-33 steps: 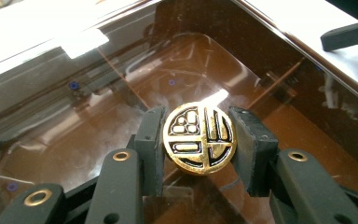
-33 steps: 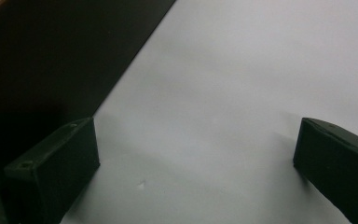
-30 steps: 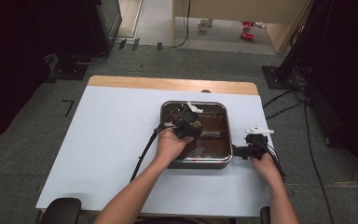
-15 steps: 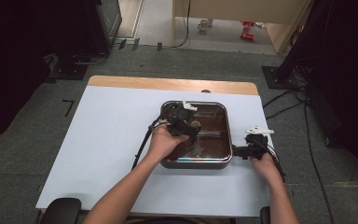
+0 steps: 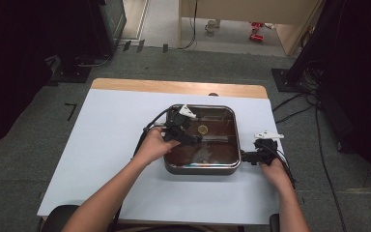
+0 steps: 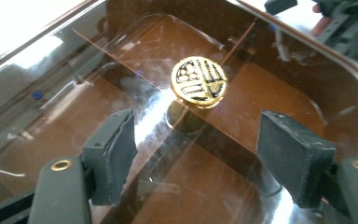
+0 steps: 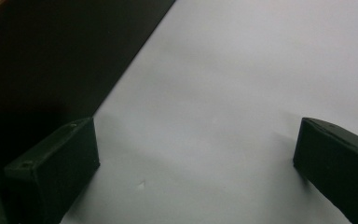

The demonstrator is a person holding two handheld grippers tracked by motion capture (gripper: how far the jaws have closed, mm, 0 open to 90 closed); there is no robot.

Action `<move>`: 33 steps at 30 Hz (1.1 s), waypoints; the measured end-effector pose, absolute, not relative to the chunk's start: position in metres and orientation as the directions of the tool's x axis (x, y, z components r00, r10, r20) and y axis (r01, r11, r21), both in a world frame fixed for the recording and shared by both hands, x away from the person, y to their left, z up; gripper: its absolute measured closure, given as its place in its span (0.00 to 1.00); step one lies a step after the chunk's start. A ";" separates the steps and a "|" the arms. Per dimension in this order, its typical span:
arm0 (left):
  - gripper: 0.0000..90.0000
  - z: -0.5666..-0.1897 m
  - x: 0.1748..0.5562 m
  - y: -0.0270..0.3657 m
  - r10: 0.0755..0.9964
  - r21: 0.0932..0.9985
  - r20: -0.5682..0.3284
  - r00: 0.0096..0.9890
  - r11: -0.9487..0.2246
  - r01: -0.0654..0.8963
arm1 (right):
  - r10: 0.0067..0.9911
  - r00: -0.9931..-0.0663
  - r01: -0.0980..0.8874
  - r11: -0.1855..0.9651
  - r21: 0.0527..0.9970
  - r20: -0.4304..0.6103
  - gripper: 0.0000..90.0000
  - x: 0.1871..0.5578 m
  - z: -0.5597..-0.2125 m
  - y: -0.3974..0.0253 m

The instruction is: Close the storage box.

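Observation:
A square steel pan [image 5: 202, 169] sits right of the table's middle. A round gold token [image 5: 203, 129] with a black pattern lies flat on its shiny floor. My left gripper [image 5: 197, 137] reaches into the pan from its left side, jaws open. In the left gripper view the gold token [image 6: 199, 82] lies just beyond the open left gripper [image 6: 200, 135], not between the pads. My right gripper [image 5: 244, 157] rests low on the table against the pan's right wall. It is open, and the right gripper [image 7: 196, 140] has only white tabletop between its jaws.
The white tabletop [image 5: 106, 154] stretches wide to the left of the pan, with a wooden strip [image 5: 174, 87] along the far edge. The pan's dark outer wall [image 7: 51, 56] stands close beside the right gripper. Black stands and cables sit on the floor around the table.
My left hand has drawn back to the left, and the left gripper now points across the pan toward the token. The right gripper has stayed put.

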State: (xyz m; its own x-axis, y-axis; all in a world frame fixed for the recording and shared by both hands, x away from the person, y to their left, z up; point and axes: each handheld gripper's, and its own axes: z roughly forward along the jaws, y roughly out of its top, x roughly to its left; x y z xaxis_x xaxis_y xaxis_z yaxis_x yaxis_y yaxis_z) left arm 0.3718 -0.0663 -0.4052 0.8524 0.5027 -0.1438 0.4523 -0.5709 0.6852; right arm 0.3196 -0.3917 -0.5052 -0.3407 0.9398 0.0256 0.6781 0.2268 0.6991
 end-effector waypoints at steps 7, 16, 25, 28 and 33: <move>0.31 -0.399 0.368 -0.055 0.476 0.714 -0.159 0.865 -0.550 0.434 | 0.940 -0.341 0.678 0.227 0.699 0.026 0.00 0.320 -0.505 -0.392; 0.29 -0.399 0.358 -0.025 0.471 0.730 -0.115 0.875 -0.557 0.396 | 0.940 -0.341 0.677 0.227 0.700 0.025 0.00 0.320 -0.505 -0.392; 0.28 -0.396 0.356 0.009 0.503 0.760 -0.116 0.857 -0.511 0.403 | 0.940 -0.340 0.677 0.226 0.700 0.026 0.00 0.320 -0.505 -0.392; 0.28 -0.397 0.357 0.022 0.514 0.761 -0.126 0.848 -0.498 0.415 | 0.940 -0.341 0.677 0.227 0.700 0.025 0.00 0.320 -0.505 -0.392; 0.28 -0.401 0.355 0.037 0.524 0.775 -0.111 0.844 -0.487 0.404 | 0.940 -0.341 0.677 0.227 0.700 0.025 0.00 0.320 -0.505 -0.392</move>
